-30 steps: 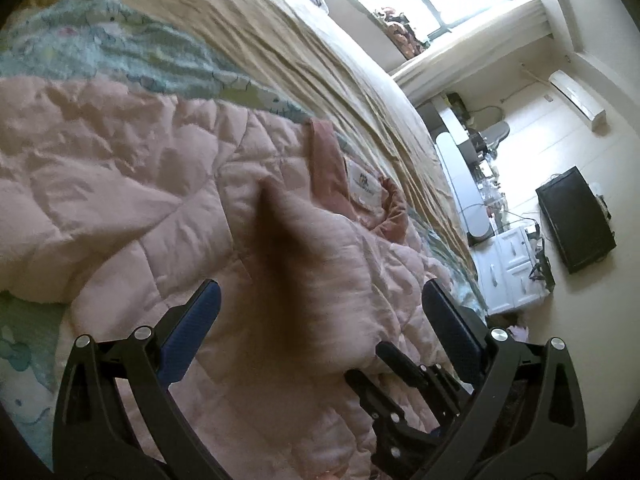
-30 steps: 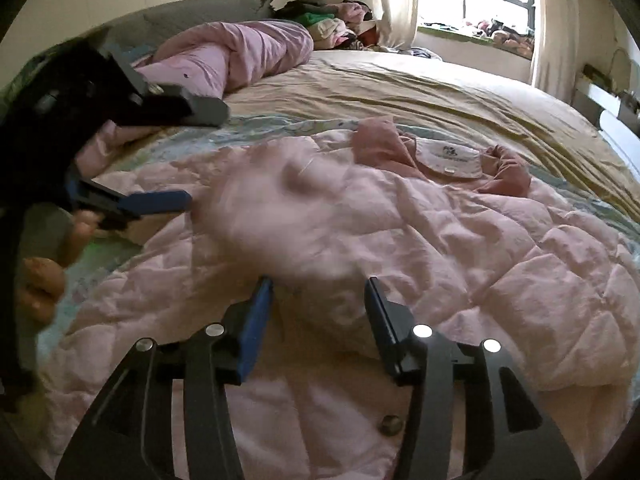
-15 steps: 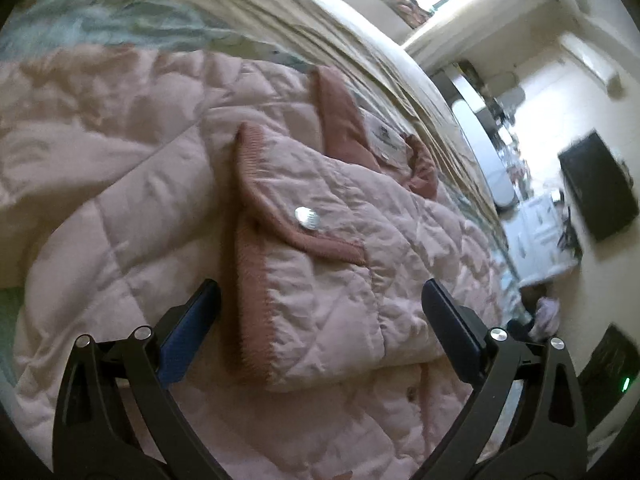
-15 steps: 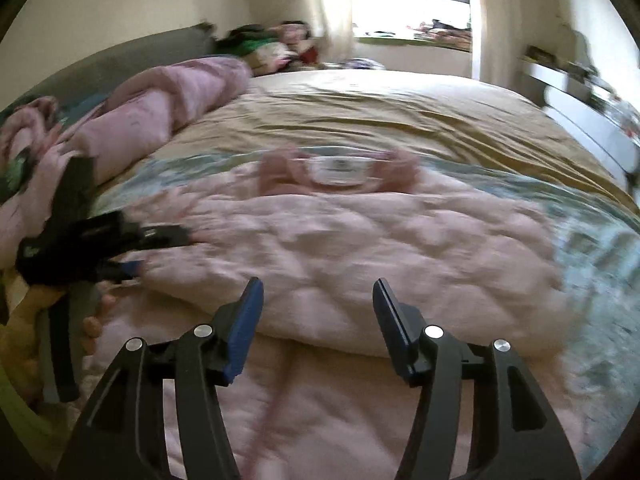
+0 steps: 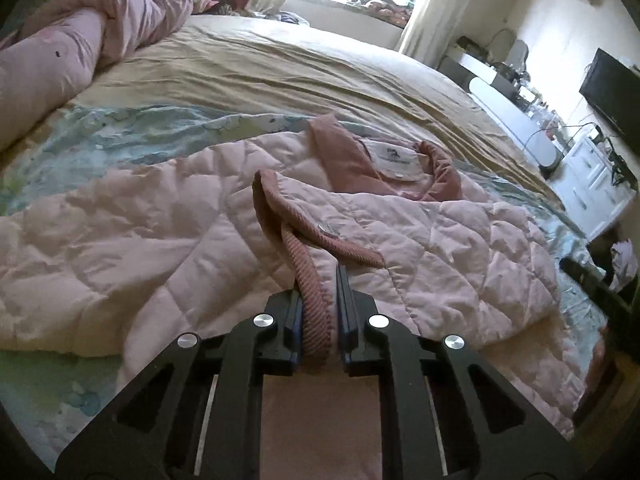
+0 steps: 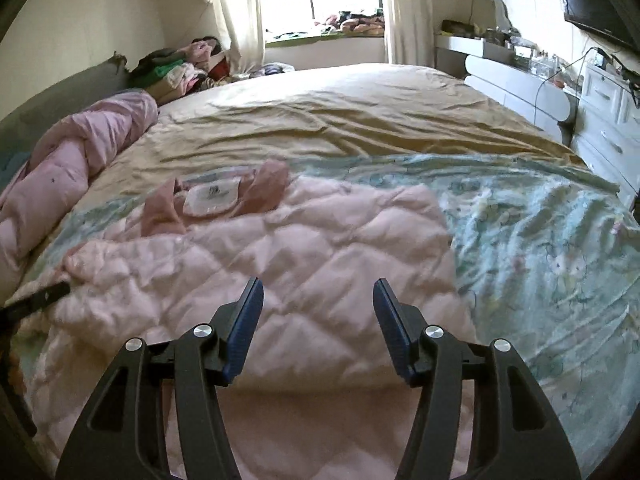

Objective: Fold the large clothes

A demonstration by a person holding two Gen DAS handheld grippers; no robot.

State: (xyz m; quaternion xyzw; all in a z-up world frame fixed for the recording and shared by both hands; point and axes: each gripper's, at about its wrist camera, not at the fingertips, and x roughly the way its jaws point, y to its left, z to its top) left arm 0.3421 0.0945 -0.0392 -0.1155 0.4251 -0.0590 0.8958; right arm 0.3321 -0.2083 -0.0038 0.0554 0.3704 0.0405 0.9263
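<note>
A pale pink quilted jacket point(image 5: 432, 248) lies spread on the bed, its darker pink collar point(image 5: 400, 168) with a white label toward the far side. One sleeve is folded across the body, ending in a ribbed dusty-pink cuff point(image 5: 312, 292). My left gripper point(image 5: 318, 280) is shut on that cuff, which bulges up between the pads. In the right wrist view the jacket point(image 6: 320, 264) fills the middle. My right gripper point(image 6: 318, 300) hovers open above the jacket's near part with nothing between its fingers. The left gripper's dark finger point(image 6: 36, 302) shows at the left edge.
The bed carries a tan sheet point(image 6: 340, 120) and a teal floral blanket point(image 6: 540, 232). A rolled pink duvet point(image 5: 80, 52) lies along the left side. Piled clothes point(image 6: 180, 68) sit by the window. White drawers point(image 6: 608, 112) and a dark screen point(image 5: 612, 88) stand at the right.
My left gripper has shut on the ribbed sleeve cuff, having been wide open around it, and has rolled. My right gripper has swung right over the jacket, staying open.
</note>
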